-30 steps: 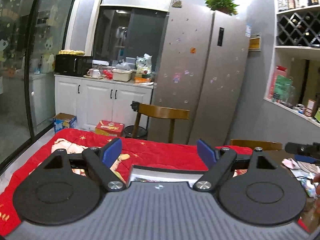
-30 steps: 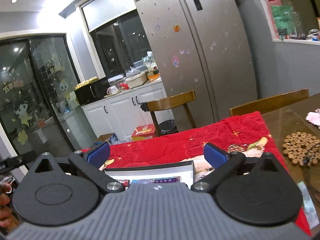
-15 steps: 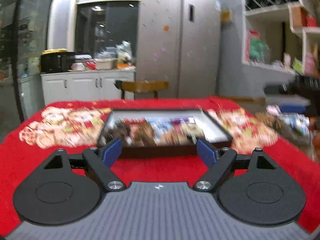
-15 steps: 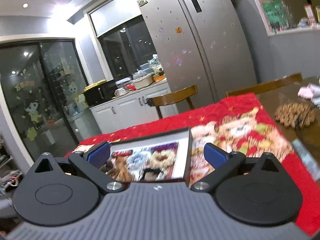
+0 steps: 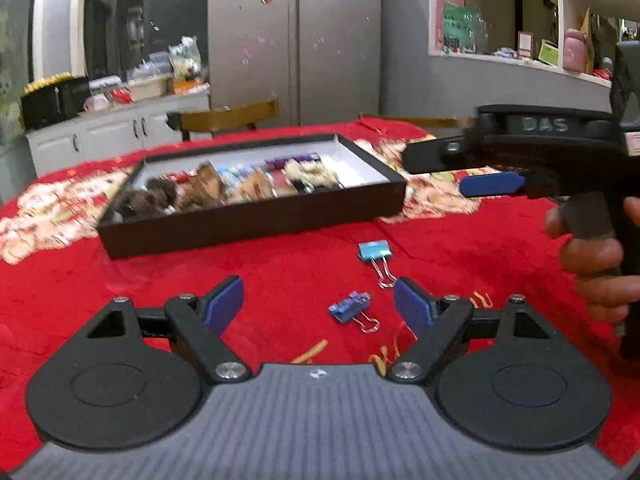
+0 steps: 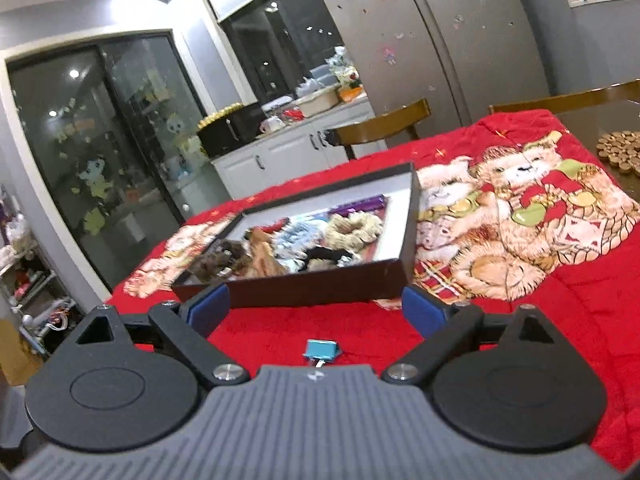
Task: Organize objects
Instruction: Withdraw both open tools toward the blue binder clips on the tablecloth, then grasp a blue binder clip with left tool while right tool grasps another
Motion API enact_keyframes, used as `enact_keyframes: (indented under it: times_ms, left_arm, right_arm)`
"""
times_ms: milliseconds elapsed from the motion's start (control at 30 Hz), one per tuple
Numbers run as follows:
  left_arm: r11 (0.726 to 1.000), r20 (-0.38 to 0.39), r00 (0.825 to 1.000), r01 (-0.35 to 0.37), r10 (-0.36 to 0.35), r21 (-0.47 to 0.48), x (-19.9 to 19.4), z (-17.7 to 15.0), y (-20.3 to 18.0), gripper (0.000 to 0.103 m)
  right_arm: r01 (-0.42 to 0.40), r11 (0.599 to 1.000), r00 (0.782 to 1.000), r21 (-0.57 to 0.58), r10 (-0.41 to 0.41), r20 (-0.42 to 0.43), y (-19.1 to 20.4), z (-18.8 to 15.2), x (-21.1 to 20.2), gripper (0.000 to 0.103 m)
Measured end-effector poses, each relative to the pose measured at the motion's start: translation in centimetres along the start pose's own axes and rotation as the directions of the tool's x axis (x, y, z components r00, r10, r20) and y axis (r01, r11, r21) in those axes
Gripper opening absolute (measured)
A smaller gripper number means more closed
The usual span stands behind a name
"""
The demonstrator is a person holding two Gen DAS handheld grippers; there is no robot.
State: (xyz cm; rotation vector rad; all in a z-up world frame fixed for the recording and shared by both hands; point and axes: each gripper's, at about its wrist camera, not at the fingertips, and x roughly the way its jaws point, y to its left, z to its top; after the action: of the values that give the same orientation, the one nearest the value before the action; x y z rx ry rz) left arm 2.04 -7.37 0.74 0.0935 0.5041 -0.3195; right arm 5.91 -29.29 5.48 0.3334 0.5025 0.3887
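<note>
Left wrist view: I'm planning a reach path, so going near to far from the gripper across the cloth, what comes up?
Left gripper → dark blue binder clip → light blue binder clip → black tray of hair ties → wooden chair → fridge.

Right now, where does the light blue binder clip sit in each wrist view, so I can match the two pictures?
Left wrist: light blue binder clip lies right of centre on the red cloth, in front of the black tray.
Right wrist: low centre, just beyond the gripper body, partly hidden.
Shared landmark: the black tray.
</note>
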Motion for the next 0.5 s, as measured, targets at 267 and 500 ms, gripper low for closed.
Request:
enact_keyframes:
  times_ms: [267, 500]
  left_arm:
    - [0.992, -0.122, 0.992, -0.018, 0.002, -0.126, 3.6, -0.1, 0.0, 0.083]
    - [0.995, -0.117, 0.993, -0.038, 0.028, -0.091, 4.1, -0.1, -0.6, 0.065]
  right_arm:
    - [0.018, 0.999, 0.998, 0.032, -0.016, -0.065, -1.2, -0.6, 2.1, 0.096]
    - [0.014, 1.0, 0.991, 0.006, -0.013, -0.135, -0.9, -1.0, 3.6, 0.081]
